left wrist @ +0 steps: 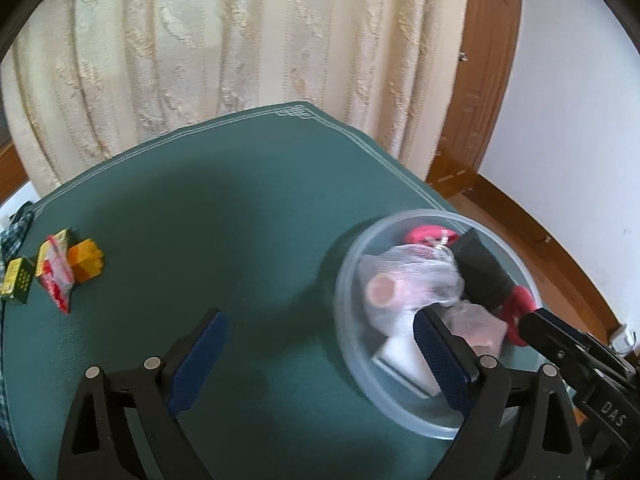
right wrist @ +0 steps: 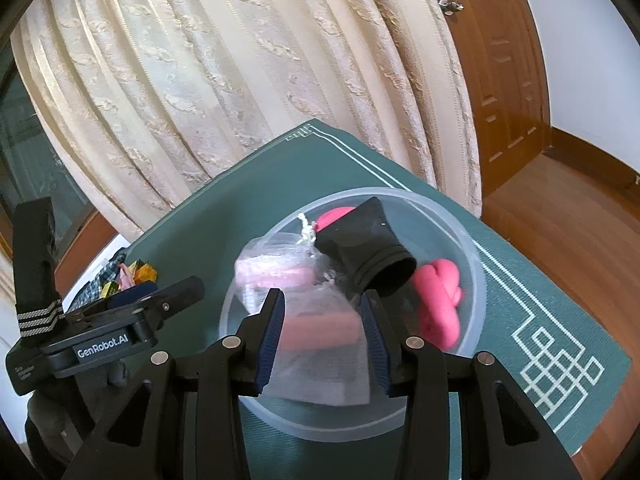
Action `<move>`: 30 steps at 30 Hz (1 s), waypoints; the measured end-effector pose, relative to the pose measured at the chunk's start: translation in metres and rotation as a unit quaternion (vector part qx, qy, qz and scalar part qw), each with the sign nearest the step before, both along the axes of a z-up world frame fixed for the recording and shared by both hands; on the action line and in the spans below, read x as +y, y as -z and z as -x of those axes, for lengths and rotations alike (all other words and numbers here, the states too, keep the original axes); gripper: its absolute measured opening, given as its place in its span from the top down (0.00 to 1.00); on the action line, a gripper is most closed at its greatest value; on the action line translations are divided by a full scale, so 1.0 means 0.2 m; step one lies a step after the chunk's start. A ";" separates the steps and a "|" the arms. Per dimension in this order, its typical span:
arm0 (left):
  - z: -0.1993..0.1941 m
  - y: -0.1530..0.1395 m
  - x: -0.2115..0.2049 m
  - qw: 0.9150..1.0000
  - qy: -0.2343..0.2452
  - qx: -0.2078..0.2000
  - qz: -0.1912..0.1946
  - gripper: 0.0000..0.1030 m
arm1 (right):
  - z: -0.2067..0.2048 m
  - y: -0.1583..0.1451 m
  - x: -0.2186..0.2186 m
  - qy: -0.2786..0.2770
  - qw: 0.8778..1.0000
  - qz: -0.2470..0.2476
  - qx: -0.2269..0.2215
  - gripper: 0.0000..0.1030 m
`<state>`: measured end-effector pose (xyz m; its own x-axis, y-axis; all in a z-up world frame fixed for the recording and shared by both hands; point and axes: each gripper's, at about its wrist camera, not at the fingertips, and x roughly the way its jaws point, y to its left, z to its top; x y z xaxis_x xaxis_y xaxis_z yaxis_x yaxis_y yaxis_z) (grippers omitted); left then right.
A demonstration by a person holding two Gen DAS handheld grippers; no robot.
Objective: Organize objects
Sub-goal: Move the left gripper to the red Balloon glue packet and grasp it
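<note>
A translucent round bowl (left wrist: 352, 268) (right wrist: 476, 264) stands on the green mat at the right. It holds a mesh bag of small items (left wrist: 412, 276) (right wrist: 276, 264), a black cylinder (left wrist: 480, 268) (right wrist: 364, 248), pink toys (left wrist: 520, 304) (right wrist: 440, 296) and a clear packet (right wrist: 324, 356). My left gripper (left wrist: 320, 356) is open and empty, its right finger over the bowl's near rim. My right gripper (right wrist: 324, 332) is open above the bowl's near side, with the packet between its fingers but not clamped. Small packets (left wrist: 56, 272) and an orange block (left wrist: 86, 266) lie at the mat's left edge.
A cream curtain (left wrist: 240, 48) hangs behind the table. A wooden door (right wrist: 504, 80) and wooden floor (right wrist: 560, 216) are at the right. Checked cloth (left wrist: 16, 228) lies at the mat's far left edge. The green mat (left wrist: 200, 220) has a white border pattern.
</note>
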<state>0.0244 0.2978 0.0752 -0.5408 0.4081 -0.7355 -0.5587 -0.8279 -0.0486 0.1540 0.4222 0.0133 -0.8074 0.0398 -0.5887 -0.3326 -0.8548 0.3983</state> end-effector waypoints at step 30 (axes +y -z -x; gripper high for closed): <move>0.37 -0.02 -0.74 0.981 -0.188 -0.016 -0.031 0.05 | 0.19 -0.09 -0.36 -0.076 0.997 -0.007 0.012 0.47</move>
<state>-0.0498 0.1499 0.0792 -0.6391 0.2277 -0.7347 -0.2107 -0.9705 -0.1175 0.1154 0.3511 0.0314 -0.8186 -0.0755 -0.5694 -0.1892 -0.9006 0.3914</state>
